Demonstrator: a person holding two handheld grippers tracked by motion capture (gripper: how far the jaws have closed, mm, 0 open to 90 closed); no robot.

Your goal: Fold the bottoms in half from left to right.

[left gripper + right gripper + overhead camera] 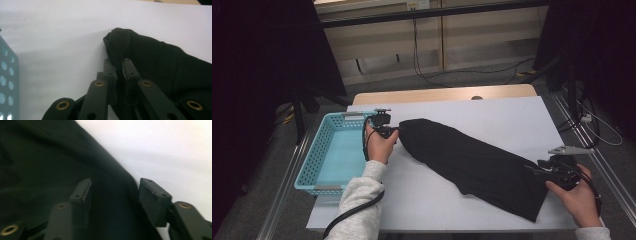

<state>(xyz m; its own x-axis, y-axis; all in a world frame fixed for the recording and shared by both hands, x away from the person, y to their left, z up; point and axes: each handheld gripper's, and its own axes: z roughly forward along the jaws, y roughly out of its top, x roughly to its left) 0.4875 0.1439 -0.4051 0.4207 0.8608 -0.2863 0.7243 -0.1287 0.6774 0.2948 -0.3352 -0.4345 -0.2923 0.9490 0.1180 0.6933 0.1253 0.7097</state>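
Observation:
A long black cloth (472, 162) lies diagonally across the white table (492, 115), from the upper left to the lower right. My left gripper (398, 130) is shut on its upper-left end; in the left gripper view the cloth (120, 45) bunches up between the jaws of the left gripper (120, 65). My right gripper (534, 170) is at the cloth's lower-right end. In the right gripper view, the right gripper (113, 187) has its jaws apart over the cloth's edge (75, 165), and the pads do not press on it.
A light blue plastic basket (319, 150) sits at the table's left edge, just left of my left hand. A wooden tabletop strip (442, 94) shows behind the white surface. Cables run on the floor beyond and to the right.

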